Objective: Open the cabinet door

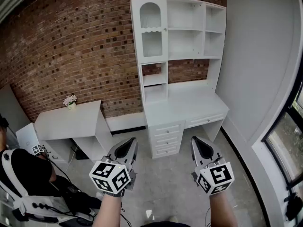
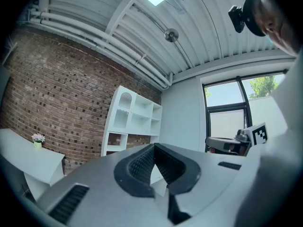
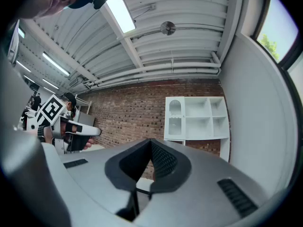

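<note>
The cabinet door is the tall, narrow panel with the arched window, shut at the upper left of the white shelf unit that stands on the desk against the brick wall. Its long axis runs upright. From where the person stands it lies ahead of and above both sets of jaws and well apart from them, with bare floor and the whole depth of the desk in between. The left gripper sits almost straight below the door in the head view, while the right gripper is off toward the open shelves, so the left looks slightly the nearer, though neither is close. Both point roughly level at the furniture. From each gripper's own view the door shows small and far off, up and to the side of the jaw tips rather than in line with them. Both pairs of jaws are closed with the tips meeting and nothing between them — they hold and touch nothing. I cannot make out a knob or which edge carries the hinges from here, so I'd judge the next move needs a step forward and a clear lift of one hand — with its jaws parted — before any pull on the door.
</note>
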Demonstrator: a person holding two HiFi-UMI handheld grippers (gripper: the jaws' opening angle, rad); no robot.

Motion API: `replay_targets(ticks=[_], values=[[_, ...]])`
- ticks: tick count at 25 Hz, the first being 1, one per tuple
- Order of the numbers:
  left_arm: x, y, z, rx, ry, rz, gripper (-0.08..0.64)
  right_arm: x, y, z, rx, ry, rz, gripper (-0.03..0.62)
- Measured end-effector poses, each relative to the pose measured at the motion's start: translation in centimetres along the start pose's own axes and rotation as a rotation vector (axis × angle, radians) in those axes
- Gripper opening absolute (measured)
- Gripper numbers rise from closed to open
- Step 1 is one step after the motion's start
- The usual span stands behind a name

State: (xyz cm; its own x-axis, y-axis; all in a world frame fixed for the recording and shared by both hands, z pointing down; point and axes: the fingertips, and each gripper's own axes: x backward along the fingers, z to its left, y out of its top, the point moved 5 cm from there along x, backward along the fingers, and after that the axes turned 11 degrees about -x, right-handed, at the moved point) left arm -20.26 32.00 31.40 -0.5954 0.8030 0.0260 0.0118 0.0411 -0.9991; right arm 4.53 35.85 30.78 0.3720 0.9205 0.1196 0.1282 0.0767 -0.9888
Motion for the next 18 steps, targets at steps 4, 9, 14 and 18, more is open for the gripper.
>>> replay_targets(ticks=[4, 9, 14, 18], values=[[-0.6, -0.1, -0.3, -0.007, 0.008, -0.004, 0.003, 0.0, -0.4, -0.8, 0.006, 0.004, 0.003, 0.002], [-0.8, -0.4, -1.1, -0.002, 0.004, 0.006, 0.003, 0.6, -0.8, -1.2, 0.009, 0.011, 0.011, 0.002], [-1.4, 0.6, -1.9, -0.006, 0.013, 0.002, 0.003, 0.9, 0.8, -2.2, -0.038, 0.046, -0.020, 0.002], [-2.0, 0.2, -2.7, -0.002, 0.037, -0.003, 0.003, 1.8, 0.9, -4.5, -0.056, 0.049, -0.034, 0.002]])
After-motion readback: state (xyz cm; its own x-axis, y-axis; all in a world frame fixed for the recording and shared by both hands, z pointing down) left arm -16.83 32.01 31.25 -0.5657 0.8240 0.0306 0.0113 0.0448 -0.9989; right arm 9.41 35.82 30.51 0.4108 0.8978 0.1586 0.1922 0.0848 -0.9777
